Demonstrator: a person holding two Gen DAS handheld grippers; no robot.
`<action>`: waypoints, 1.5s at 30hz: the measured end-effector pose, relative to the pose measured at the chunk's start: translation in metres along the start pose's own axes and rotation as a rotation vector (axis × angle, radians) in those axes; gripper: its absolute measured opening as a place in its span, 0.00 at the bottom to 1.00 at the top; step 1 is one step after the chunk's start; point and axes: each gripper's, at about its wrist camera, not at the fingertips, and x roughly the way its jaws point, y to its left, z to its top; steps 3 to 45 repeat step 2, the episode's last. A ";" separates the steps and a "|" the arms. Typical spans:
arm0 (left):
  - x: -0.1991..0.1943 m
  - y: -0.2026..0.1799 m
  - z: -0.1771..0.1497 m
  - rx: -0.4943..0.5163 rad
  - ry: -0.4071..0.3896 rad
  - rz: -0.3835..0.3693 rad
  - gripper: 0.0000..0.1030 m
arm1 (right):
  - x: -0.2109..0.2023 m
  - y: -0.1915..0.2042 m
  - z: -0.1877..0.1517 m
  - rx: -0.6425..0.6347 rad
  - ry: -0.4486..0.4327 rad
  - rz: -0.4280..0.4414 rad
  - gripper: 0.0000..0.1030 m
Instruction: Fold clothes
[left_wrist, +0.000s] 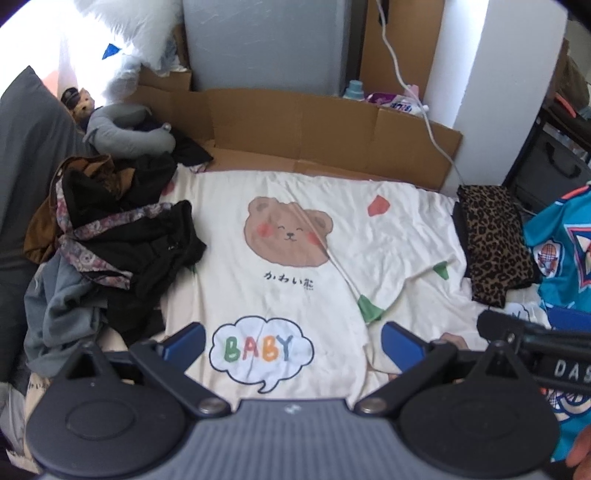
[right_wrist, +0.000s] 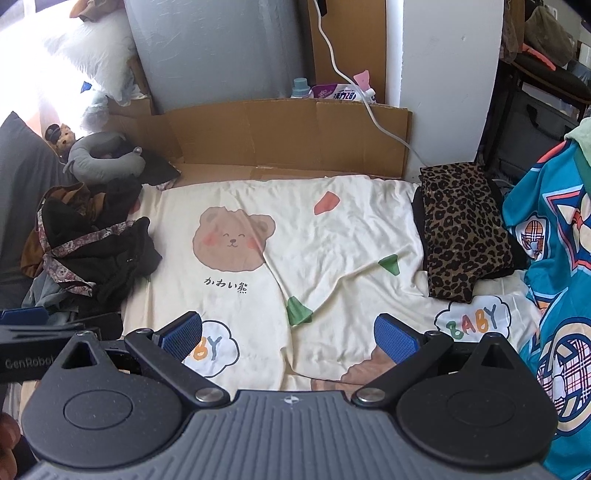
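risk entry: unfolded dark clothes heap (left_wrist: 110, 236) at bed's left, folded leopard garment (right_wrist: 465, 229) right; left gripper (left_wrist: 291, 343) and right gripper (right_wrist: 288, 332) jaws wide, empty; tangled heap may snag, lifting several garments together.

The right gripper (right_wrist: 290, 338) hangs above the cream bear-print sheet (right_wrist: 332, 236), its blue-padded jaws spread wide with nothing between them. A folded leopard-print garment (right_wrist: 463, 229) lies at two o'clock. A heap of dark clothes (right_wrist: 99, 251) sits at ten o'clock, and a teal printed garment (right_wrist: 554, 258) at three o'clock.
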 end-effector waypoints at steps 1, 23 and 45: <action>0.000 0.000 0.002 -0.005 -0.001 -0.013 0.99 | 0.000 0.000 0.000 0.000 -0.001 0.000 0.99; 0.000 -0.001 0.003 0.000 -0.003 -0.008 0.99 | -0.001 0.000 0.001 0.004 -0.004 -0.001 0.99; 0.000 -0.001 0.003 0.000 -0.003 -0.008 0.99 | -0.001 0.000 0.001 0.004 -0.004 -0.001 0.99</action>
